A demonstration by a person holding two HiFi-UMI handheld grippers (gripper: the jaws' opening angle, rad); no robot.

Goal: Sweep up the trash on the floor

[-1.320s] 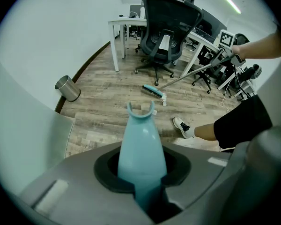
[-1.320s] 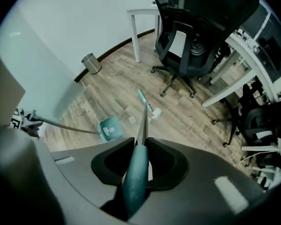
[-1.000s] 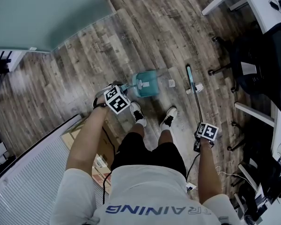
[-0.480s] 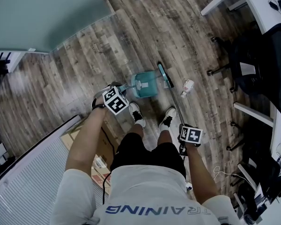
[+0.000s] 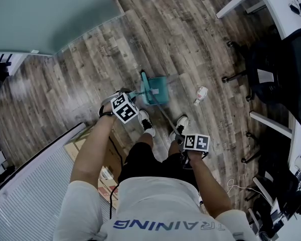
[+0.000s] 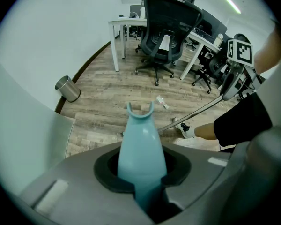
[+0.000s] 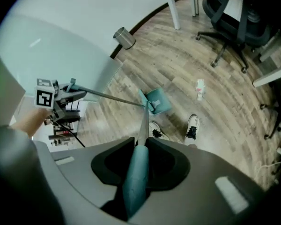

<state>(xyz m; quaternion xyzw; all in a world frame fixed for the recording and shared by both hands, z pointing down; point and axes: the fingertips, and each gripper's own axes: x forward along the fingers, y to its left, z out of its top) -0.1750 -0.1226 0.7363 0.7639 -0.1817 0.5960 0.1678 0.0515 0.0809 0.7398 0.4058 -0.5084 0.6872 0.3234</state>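
The fingers of the left gripper [image 6: 141, 179] are clenched on the pale blue dustpan handle [image 6: 139, 142], which rises between them to a forked tip at the middle of the left gripper view. Gripping it high and steeply lets the dustpan [image 5: 158, 90] sit on the floor [image 5: 85, 79] just above the person's shoes [image 5: 147, 121] at the centre of the head view, with no need to stoop.

The fingers of the right gripper [image 7: 138, 175] are closed round the teal broom grip [image 7: 136, 177]. From there the thin broom pole [image 5: 165, 115] slants up and to the left across the head view. It ends at the broom head [image 5: 143, 78], which stands against the dustpan's upper left edge. Holding the top end gives a long lever, so a small move of the hand swings the head wide. Whether the bristles reach inside the pan I cannot tell; the head is small and seen edge-on.

The scrap of trash [image 5: 200, 94], pale and crumpled, lies on the floor right of centre. It is apart from the dustpan and on the far side from the broom head. By my reading it has not been collected: the head would need to go round beyond it and draw it leftward into the pan.
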